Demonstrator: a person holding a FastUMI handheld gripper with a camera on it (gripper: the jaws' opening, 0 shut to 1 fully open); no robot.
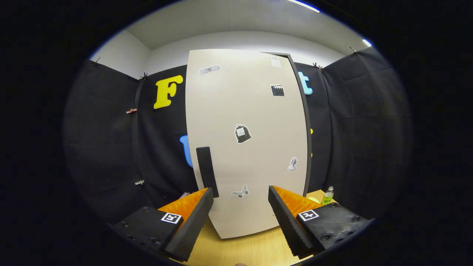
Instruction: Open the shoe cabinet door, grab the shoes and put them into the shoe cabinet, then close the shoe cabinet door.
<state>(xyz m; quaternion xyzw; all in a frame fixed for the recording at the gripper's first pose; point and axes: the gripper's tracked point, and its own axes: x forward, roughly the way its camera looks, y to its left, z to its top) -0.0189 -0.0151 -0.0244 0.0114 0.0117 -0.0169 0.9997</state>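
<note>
The shoe cabinet (pixel 244 111) stood upright on the wooden surface (pixel 244 251), directly ahead of the gripper (pixel 241 197) and just beyond its fingertips. Its pale door (pixel 221 166) faced the camera and appeared closed, though a dark edge showed along the cabinet's right side. One dark vertical handle (pixel 207 171) sat low on the left part of the door, its lower end just above and beside the left fingertip; contact between them could not be confirmed.

The gripper's fingers were spread wide apart, with nothing between them but the lower part of the door and bare surface. Neither finger was seen pressing on anything.

Six stickers were counted on the door: an oval one (pixel 209 69) near the top left, a small pale one (pixel 275 62) near the top right, a clapperboard (pixel 278 90) below that, a bag-shaped one (pixel 242 133) near the middle, a bust figure (pixel 292 163) at the lower right, and a butterfly (pixel 240 192) low down between the fingertips.

One small bottle (pixel 327 195) with a green label stood on the surface to the right of the cabinet, beyond the right finger.
</note>
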